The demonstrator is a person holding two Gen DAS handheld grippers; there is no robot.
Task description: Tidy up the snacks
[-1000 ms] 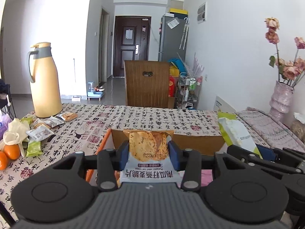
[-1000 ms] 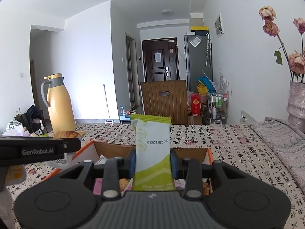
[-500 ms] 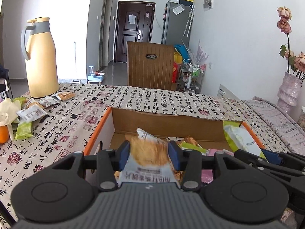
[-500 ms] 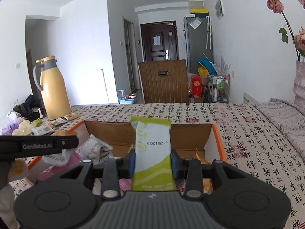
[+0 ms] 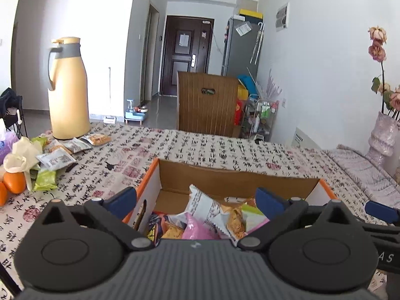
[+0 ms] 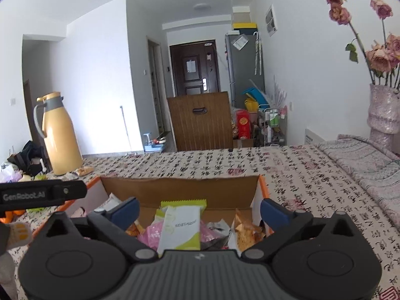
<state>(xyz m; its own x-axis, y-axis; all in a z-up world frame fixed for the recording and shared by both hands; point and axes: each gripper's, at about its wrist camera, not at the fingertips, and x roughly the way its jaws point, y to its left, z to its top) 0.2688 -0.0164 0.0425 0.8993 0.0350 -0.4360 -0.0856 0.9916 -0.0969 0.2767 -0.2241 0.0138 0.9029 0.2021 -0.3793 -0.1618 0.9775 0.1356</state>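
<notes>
Box [image 5: 172, 175] sits on table [image 5: 200, 150] w/ snack packs [image 5: 207, 215] piled inside. Jug [image 5: 68, 90] stands far left; more packs [image 5: 60, 155] lie before it. Vase [image 6: 383, 110] far right.

Open cardboard box [image 6: 180, 187] heaped with snack packets, green-white packet [image 6: 181, 227] lying on top

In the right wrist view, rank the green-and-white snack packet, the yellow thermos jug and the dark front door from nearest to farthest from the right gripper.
1. Green-and-white snack packet: in the cardboard box, between the open jaws of the right gripper.
2. Yellow thermos jug: on the table, far left.
3. Dark front door: down the hall.
</notes>
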